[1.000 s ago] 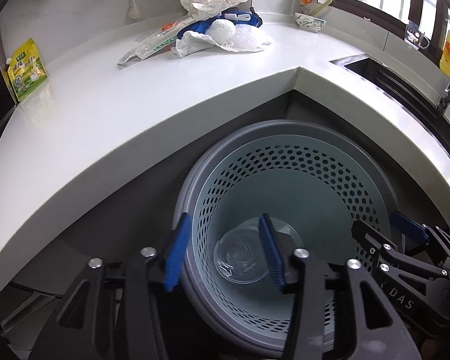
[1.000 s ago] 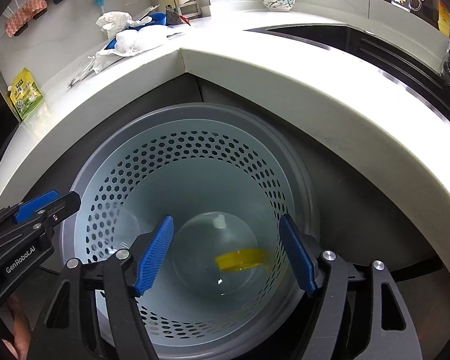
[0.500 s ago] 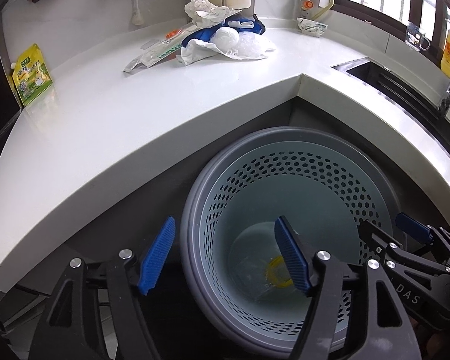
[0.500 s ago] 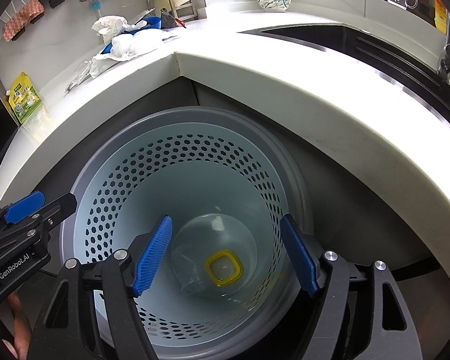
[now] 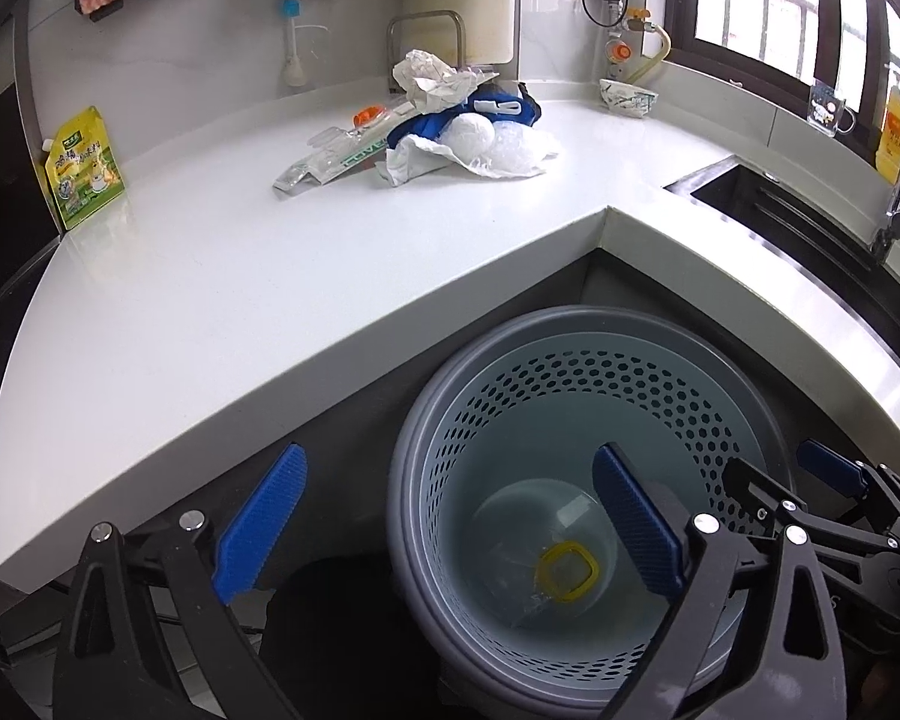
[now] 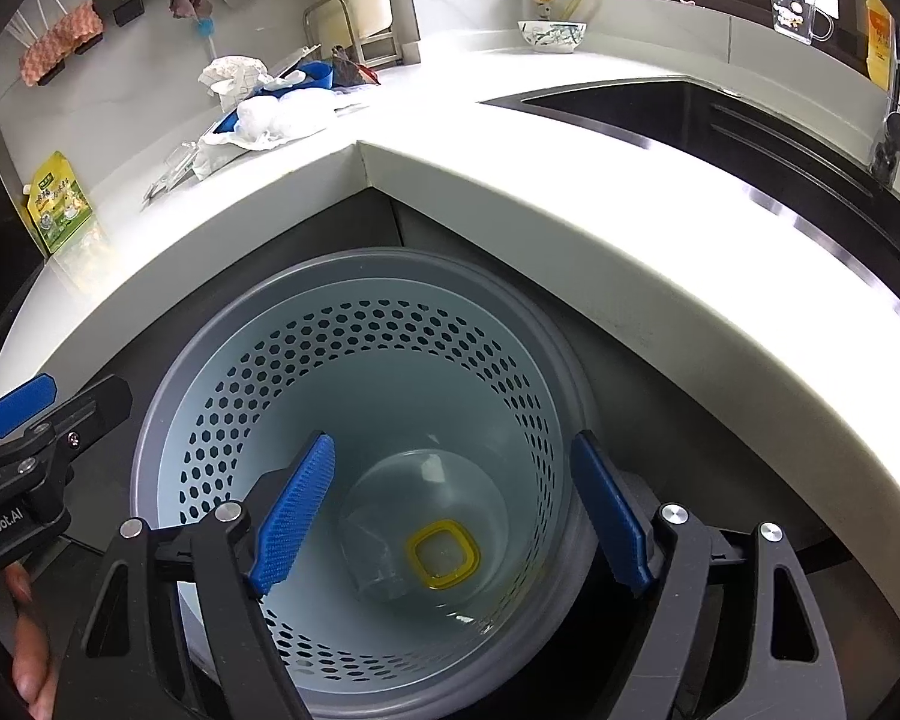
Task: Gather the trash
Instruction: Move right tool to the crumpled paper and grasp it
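Plastic everywhere: the bin (image 5: 582,420) is a round, pale blue-grey tub with a thick grey rim and walls pierced by rows of hexagonal holes. It stands on the floor in the inner corner of the white, glossy, smooth tabletop (image 5: 240,276). At its bottom lies a clear, crumpled container (image 6: 417,531) with a squarish yellow ring (image 6: 443,555) on it. Farther back on the tabletop sits the trash pile (image 5: 450,132): crinkled white paper, blue plastic, clear film and a long transparent wrapper. A green-yellow pouch (image 5: 84,168) leans against the wall at the left edge, and a patterned bowl (image 5: 627,99) stands near the window.

Compared with a second ago, the left gripper (image 5: 450,528) has opened much wider and no longer holds anything; its ribbed blue fingers (image 5: 264,522) now straddle the bin's left rim. The container, then between those fingers, now rests on the bin floor with its yellow ring facing up. The left camera has also risen, showing more of the wall.

The right gripper (image 6: 456,510) hangs over the bin's mouth, fingers (image 6: 294,510) spread wide and empty. In its view the container lies well below and between the two fingers; in the left view it lies just left of the right-hand finger.
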Demonstrator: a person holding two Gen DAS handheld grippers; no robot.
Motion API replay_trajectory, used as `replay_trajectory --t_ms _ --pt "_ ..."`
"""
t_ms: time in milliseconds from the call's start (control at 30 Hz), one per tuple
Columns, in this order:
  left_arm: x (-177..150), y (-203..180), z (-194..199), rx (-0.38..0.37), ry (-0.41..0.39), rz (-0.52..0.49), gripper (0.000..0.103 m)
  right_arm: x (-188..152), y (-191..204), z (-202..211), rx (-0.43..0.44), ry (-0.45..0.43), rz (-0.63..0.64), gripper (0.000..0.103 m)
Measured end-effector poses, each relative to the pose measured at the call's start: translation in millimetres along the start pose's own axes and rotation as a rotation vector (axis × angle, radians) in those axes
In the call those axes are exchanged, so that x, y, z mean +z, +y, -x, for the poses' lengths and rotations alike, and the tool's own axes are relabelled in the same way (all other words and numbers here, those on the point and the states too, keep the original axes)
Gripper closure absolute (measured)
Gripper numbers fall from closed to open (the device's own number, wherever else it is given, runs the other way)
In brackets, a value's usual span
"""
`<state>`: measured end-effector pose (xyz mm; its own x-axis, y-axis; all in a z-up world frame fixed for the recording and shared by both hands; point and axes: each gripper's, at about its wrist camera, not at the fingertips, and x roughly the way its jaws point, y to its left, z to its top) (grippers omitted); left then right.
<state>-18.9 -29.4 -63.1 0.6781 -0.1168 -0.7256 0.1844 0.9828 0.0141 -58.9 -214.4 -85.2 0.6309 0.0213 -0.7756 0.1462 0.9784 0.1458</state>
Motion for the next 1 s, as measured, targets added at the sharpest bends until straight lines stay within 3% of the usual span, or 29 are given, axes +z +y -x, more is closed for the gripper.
replay_trajectory --t_ms 500,767,1000 --pt "36 47 24 0.087 -0.09 0.054 0.007 30 24 16 0.004 -0.119 0.11 0.024" --pt "73 85 18 0.094 -0.129 0.103 0.006 79 55 3 0.048 -0.141 0.169 0.024" --pt "102 113 4 0.148 -0.159 0.123 0.006 140 93 -24 0.088 -0.161 0.237 0.024"
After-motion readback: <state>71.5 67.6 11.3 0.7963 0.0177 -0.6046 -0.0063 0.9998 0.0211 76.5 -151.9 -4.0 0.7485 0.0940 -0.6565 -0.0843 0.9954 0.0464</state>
